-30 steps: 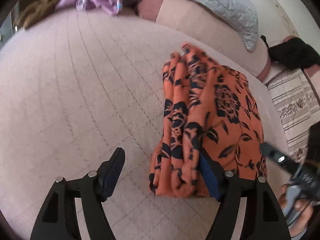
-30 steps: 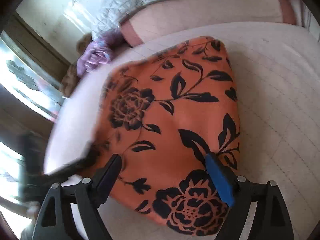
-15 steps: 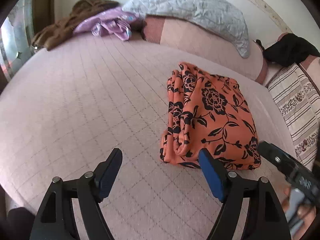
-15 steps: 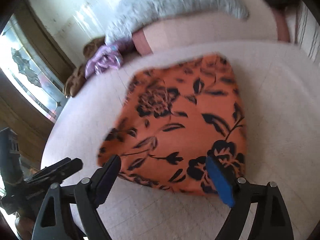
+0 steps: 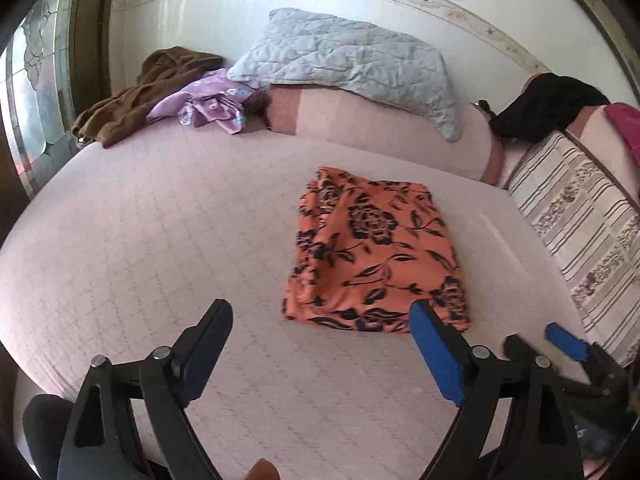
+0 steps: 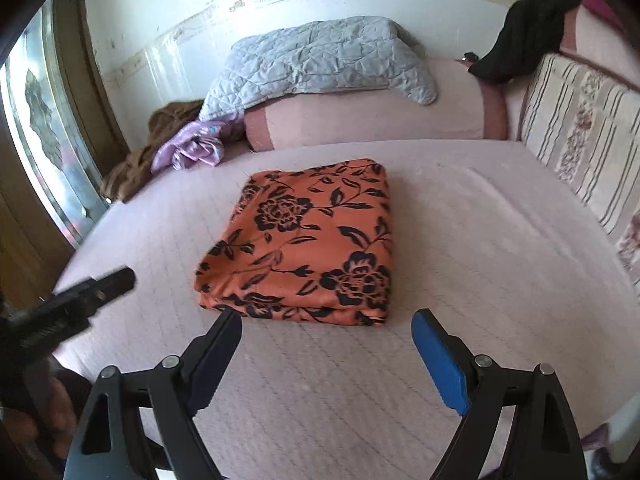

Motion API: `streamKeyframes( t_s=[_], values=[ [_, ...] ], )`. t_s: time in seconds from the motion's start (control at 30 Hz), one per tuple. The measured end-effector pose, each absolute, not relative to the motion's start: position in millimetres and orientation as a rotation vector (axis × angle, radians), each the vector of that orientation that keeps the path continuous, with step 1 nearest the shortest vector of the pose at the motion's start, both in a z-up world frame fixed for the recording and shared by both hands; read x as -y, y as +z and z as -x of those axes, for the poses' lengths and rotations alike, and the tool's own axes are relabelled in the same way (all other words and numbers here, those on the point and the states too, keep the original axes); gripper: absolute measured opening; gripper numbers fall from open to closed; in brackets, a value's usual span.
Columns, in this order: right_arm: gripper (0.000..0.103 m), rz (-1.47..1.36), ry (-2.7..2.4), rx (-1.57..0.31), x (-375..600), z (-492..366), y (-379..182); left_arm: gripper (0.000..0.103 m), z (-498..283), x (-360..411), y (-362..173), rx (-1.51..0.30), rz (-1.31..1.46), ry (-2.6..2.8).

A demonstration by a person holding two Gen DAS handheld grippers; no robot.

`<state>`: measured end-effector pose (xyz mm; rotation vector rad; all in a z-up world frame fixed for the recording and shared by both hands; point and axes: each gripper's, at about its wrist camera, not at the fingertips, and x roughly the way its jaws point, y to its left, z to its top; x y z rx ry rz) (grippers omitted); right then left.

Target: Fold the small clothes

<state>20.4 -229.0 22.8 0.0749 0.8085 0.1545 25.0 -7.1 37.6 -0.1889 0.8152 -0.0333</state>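
Note:
An orange cloth with a black flower print (image 5: 372,252) (image 6: 308,244) lies folded into a flat rectangle on the pink quilted bed (image 5: 160,248) (image 6: 480,248). My left gripper (image 5: 320,320) hangs above the bed short of the cloth's near edge, its jaws still opening, nothing between them. My right gripper (image 6: 326,328) also stands open and empty just short of the cloth. The right gripper (image 5: 560,340) shows at the lower right of the left wrist view; the left gripper (image 6: 92,292) shows at the left of the right wrist view.
A grey quilted pillow (image 5: 352,64) (image 6: 320,60) rests on a pink bolster (image 5: 380,128) at the head. Purple cloth (image 5: 212,104) (image 6: 188,148) and brown cloth (image 5: 136,96) lie at the far left. Black cloth (image 5: 552,104) (image 6: 528,32) drapes over a striped cushion (image 5: 576,220) (image 6: 580,128) on the right.
Both grippers have pulled back and risen away from the folded orange cloth, which now lies free on the bed. The left jaws have spread wider.

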Motion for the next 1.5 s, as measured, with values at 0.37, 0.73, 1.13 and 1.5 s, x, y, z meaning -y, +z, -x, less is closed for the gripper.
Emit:
streamKeyframes(
  t_s=[0.37,0.73,1.13,1.5],
  values=[
    [0.089,-0.024,0.128,-0.835,223,-27,28,0.102,-33,26,49,-0.798,0.08,0.012],
    [0.089,-0.003,0.134,-0.824,223,-34,37,0.102,-36,43,48,-0.804,-0.027,0.037],
    [0.089,0.012,0.1,-0.836,222,-41,36,0.102,-45,35,47,-0.806,0.016,0.06],
    [0.089,0.004,0.082,-0.842,221,-57,35,0.102,-56,34,43,-0.807,0.015,0.044]
  ],
)
